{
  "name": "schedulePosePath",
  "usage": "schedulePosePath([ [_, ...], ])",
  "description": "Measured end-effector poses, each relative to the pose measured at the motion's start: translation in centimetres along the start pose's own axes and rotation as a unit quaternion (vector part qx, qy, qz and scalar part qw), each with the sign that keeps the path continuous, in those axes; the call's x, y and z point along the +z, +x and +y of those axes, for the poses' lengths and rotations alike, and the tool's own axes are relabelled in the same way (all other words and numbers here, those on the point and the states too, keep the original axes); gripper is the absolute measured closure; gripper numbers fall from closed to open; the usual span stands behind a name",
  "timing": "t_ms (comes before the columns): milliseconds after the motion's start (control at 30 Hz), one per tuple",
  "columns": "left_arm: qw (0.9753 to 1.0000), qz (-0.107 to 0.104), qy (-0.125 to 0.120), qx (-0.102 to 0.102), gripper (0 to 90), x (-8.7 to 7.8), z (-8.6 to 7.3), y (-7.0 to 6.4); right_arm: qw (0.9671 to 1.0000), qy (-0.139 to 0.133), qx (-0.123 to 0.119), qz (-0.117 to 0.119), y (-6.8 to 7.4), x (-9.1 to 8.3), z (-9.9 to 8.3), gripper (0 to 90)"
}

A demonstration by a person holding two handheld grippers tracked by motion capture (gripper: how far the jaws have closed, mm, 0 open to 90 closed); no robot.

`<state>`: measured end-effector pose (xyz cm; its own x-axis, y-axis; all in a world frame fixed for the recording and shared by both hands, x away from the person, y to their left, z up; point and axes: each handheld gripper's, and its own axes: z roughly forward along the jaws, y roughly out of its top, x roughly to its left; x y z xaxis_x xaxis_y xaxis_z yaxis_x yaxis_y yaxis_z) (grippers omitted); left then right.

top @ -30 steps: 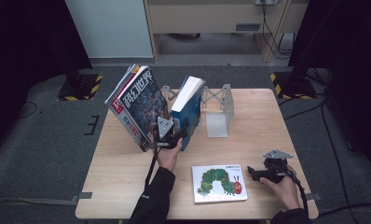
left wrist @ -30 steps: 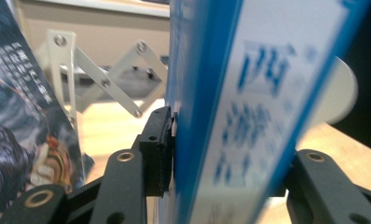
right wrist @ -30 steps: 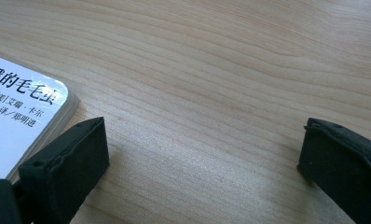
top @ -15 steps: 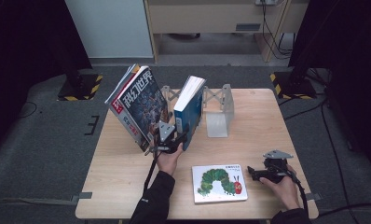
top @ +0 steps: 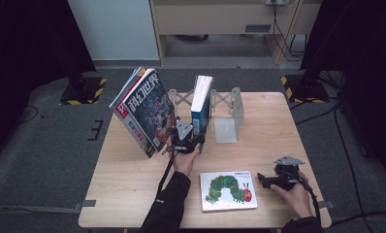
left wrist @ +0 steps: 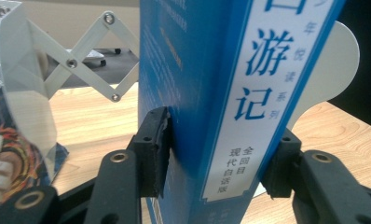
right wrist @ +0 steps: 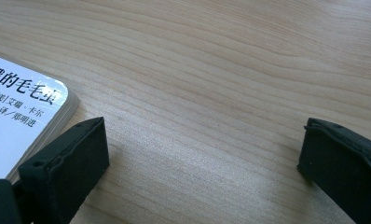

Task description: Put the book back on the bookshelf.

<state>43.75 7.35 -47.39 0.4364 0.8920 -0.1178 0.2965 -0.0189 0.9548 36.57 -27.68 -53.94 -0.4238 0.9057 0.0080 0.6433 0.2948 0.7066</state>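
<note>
A blue book (top: 201, 98) with a white spine label stands upright on the table inside a white expanding book rack (top: 226, 114). My left gripper (top: 196, 136) is shut on the lower spine end of the blue book (left wrist: 211, 70). In the left gripper view, my left gripper (left wrist: 221, 156) has one pad pressed on each cover. A white picture book (top: 228, 190) with a green caterpillar lies flat near the front edge. My right gripper (top: 265, 180) rests open just right of it. In the right gripper view, my right gripper (right wrist: 202, 154) has bare wood between its jaws and the picture book's corner (right wrist: 16, 107) at its left.
Several magazines (top: 145, 109) lean steeply at the rack's left end, close beside my left hand; their covers (left wrist: 6, 149) show at the left. The rack's scissor links (left wrist: 81, 60) span behind the book. Bare wooden table (top: 273, 121) lies to the right.
The blue book has been tipped from a lean to upright in the rack by the left gripper. The right gripper and picture book have stayed put.
</note>
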Motion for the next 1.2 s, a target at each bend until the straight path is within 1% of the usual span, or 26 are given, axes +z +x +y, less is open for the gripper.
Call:
schedulePosePath([
  [33,1.0000,0.000,0.000,0.000,49.3,0.0,0.0,0.0,1.0000,0.000,-0.001,0.000,0.0,0.0,0.0,1.7],
  [100,1.0000,-0.007,-0.003,0.005,49.3,-0.3,-0.3,0.1,1.0000,0.000,0.000,0.000,0.0,0.0,0.0,1.7],
  [167,0.9999,-0.014,0.006,0.004,49.5,-0.6,-0.5,0.3,1.0000,0.000,0.000,0.000,0.0,0.0,0.0,1.7],
  [267,0.9996,-0.020,0.019,0.008,51.6,-1.1,-1.0,0.3,1.0000,0.000,0.000,0.000,0.0,0.0,0.0,1.7],
  [300,0.9995,-0.023,0.020,0.008,52.3,-1.2,-1.1,0.4,1.0000,0.000,0.000,0.000,0.0,0.0,0.0,1.7],
  [467,0.9995,-0.024,0.020,0.007,53.5,-1.4,-1.2,0.4,1.0000,0.000,0.000,0.000,0.0,0.0,0.0,1.7],
  [633,0.9993,-0.027,0.025,0.005,52.6,-1.1,-1.0,0.1,1.0000,0.000,-0.001,0.000,0.0,0.0,0.0,1.7],
  [900,0.9990,-0.034,0.029,0.008,48.2,0.3,-0.8,-1.0,1.0000,0.000,0.000,0.000,0.0,0.0,0.0,1.7],
  [1067,0.9989,-0.032,0.031,0.011,47.3,0.8,-0.5,-1.1,1.0000,0.000,-0.001,0.000,0.0,0.0,0.0,1.7],
  [1200,0.9992,-0.027,0.029,0.006,47.3,1.4,-0.4,-0.9,1.0000,0.000,-0.001,0.000,0.0,0.0,0.0,1.7],
])
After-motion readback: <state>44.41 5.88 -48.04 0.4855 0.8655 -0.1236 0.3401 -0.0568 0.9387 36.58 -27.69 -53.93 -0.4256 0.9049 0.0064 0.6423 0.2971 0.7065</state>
